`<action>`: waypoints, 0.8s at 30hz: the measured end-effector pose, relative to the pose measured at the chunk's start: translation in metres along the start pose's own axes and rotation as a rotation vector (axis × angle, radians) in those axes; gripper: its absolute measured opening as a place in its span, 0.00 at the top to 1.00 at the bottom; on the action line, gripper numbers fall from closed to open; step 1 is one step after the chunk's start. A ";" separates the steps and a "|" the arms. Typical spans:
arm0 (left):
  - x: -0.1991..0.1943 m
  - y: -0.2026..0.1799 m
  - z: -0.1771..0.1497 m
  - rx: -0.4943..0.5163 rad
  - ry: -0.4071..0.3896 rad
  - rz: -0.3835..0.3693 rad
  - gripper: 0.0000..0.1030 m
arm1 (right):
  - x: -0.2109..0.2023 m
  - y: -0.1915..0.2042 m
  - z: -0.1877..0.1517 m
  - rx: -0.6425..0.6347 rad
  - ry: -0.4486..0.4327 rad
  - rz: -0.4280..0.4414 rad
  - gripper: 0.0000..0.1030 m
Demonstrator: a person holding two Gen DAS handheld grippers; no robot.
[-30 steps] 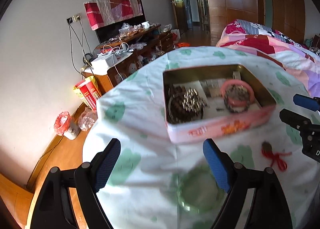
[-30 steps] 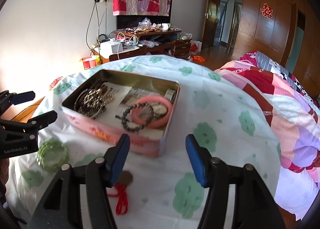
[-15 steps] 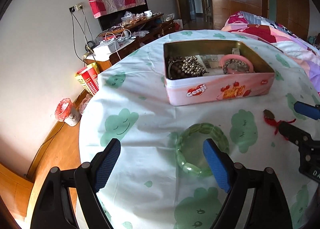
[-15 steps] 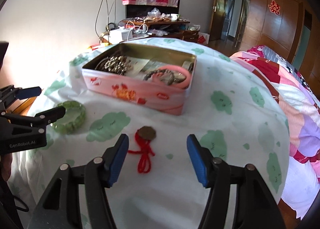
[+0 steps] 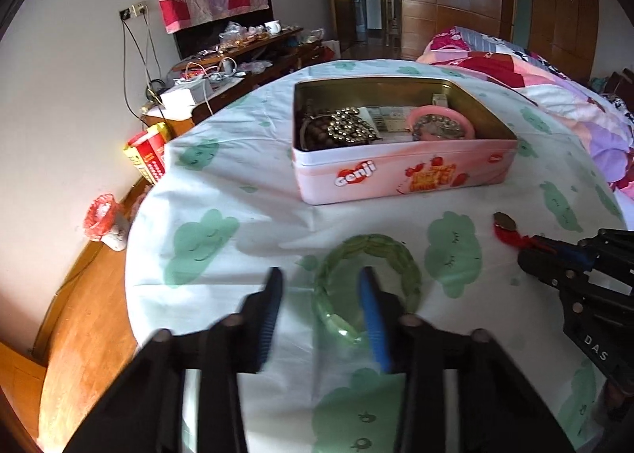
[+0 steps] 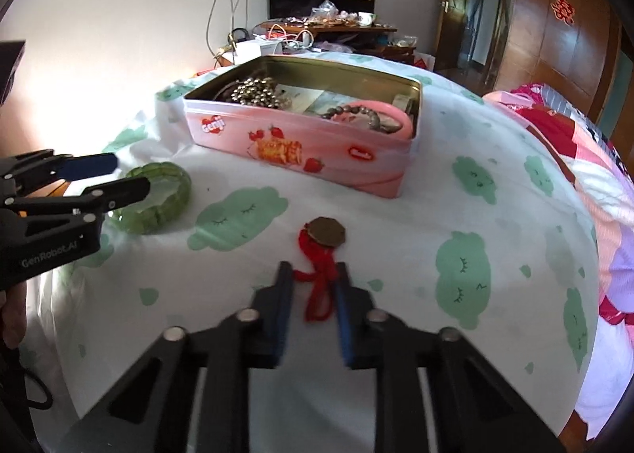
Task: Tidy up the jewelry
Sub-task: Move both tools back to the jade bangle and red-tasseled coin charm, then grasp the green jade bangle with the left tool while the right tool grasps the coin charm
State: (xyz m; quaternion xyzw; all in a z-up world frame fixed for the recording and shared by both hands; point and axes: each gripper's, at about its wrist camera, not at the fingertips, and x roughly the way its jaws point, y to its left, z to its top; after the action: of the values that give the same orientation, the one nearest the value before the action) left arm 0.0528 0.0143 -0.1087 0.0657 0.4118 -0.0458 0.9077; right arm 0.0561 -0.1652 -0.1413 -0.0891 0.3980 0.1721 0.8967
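Observation:
A pink open tin [image 5: 404, 172] [image 6: 301, 144] on the round table holds bead bracelets and a pink bangle [image 5: 440, 124]. A green bangle [image 5: 392, 255] [image 6: 158, 195] lies in front of it. My left gripper [image 5: 321, 286] is low over it, half closed, its right finger inside the ring and the left rim between the fingers. A bronze pendant [image 6: 327, 231] on a red cord [image 6: 321, 282] lies to the right. My right gripper [image 6: 313, 271] is narrowed around the cord, which lies between its fingers.
The table has a white cloth with green clouds [image 6: 515, 215]. A bed with a patchwork quilt [image 5: 535, 73] stands at the right. A cluttered wooden cabinet [image 5: 237, 53] stands by the far wall. The wooden floor [image 5: 83, 318] lies past the table's left edge.
Both grippers have dropped toward the table and narrowed. The left closed in over the green bangle's rim; the right closed in around the red cord.

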 end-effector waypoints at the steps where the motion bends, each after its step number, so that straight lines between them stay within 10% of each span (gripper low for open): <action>1: 0.002 0.000 -0.001 0.003 0.010 -0.010 0.93 | 0.000 0.001 0.000 -0.006 -0.003 -0.005 0.90; 24: -0.031 0.007 0.014 0.011 -0.084 0.022 0.94 | -0.029 0.001 0.013 -0.018 -0.109 -0.020 0.93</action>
State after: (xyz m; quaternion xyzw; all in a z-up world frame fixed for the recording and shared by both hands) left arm 0.0442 0.0198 -0.0754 0.0732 0.3725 -0.0406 0.9242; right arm 0.0464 -0.1672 -0.1105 -0.0915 0.3459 0.1711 0.9180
